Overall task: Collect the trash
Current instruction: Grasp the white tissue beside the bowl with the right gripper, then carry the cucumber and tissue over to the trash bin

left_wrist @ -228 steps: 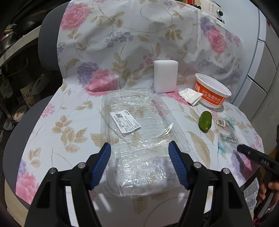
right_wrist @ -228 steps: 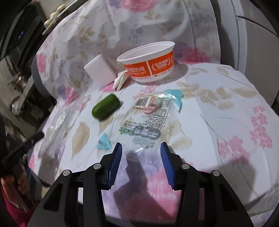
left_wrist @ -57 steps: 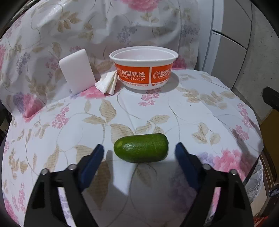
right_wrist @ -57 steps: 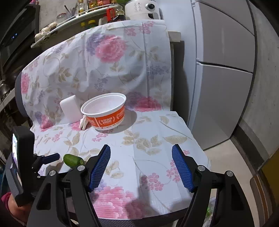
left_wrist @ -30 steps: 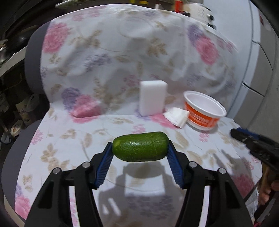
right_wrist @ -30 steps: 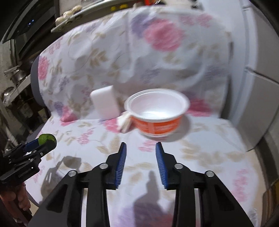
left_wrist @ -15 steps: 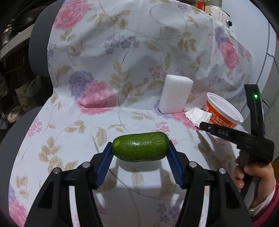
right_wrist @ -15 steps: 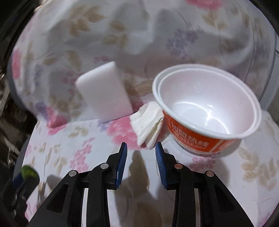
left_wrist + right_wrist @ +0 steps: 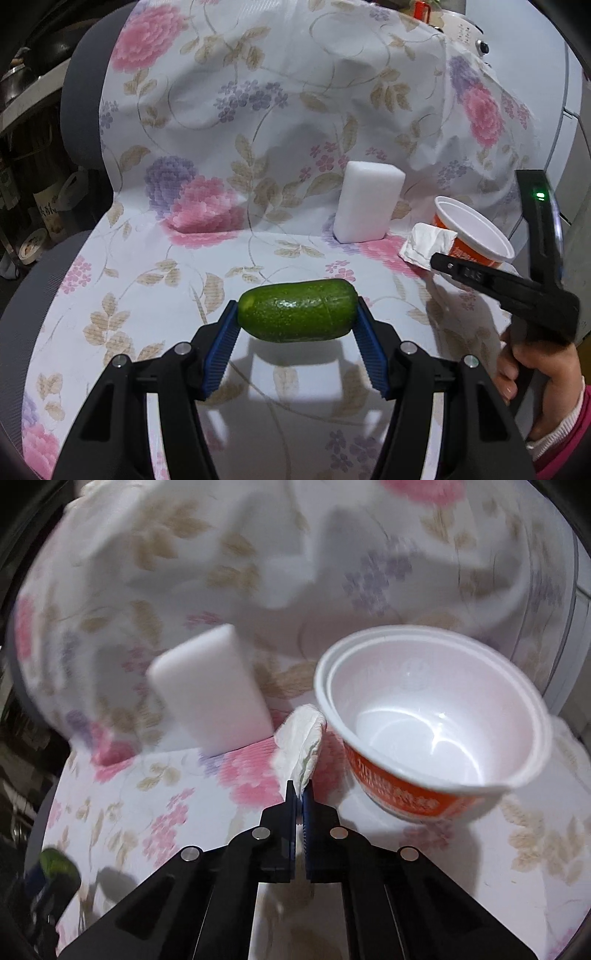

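Left wrist view: left gripper [image 9: 297, 325] clamps the green fruit [image 9: 297, 311] above the floral cloth [image 9: 155, 280]. Right gripper [image 9: 300, 794] pinches the folded napkin [image 9: 301, 746] beside the orange bowl [image 9: 432, 716].

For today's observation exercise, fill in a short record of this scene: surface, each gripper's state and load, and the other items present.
surface: floral cloth draped over a chair
left gripper: shut on green fruit, lifted
right gripper: shut on edge of folded napkin
bowl: orange, empty, beside napkin
white block: upright against the backrest
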{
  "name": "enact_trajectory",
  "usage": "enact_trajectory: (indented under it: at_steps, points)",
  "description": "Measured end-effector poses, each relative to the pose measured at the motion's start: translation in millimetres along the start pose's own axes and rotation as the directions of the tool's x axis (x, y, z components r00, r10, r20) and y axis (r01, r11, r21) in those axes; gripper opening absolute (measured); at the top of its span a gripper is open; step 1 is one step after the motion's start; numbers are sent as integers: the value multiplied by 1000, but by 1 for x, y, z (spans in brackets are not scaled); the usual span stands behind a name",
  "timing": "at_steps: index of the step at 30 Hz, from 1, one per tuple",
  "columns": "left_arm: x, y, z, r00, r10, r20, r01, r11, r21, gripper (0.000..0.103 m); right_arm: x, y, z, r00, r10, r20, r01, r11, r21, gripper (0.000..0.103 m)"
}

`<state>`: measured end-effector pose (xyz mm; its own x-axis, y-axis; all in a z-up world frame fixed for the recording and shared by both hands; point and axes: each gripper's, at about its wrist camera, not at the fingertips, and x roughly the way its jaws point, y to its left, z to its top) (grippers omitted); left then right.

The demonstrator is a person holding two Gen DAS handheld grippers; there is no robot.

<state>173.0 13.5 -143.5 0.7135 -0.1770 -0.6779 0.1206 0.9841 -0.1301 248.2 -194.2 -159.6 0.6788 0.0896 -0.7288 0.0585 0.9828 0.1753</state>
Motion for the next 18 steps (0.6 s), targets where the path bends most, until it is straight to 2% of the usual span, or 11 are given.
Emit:
enact_trajectory:
  at_steps: [5, 9, 14, 18]
  points:
    - [-25, -16, -4, 999, -32, 22, 32, 999, 23, 60, -66, 2, -14, 996, 37, 84, -29, 995, -91, 3]
    - [-51, -37, -10, 991, -129, 39, 128, 991, 37, 60, -129, -15, -31, 987, 54, 152, -37, 993, -117, 3]
    - [-84, -78, -22, 970, -234, 59, 227, 968, 106, 60, -187, -40, -59, 975, 4, 222, 29, 989, -143, 3]
    - [-98, -120, -38, 949, -310, 47, 297, 936, 189, 60, -226, -81, -85, 970, -52, 239, 77, 992, -100, 3]
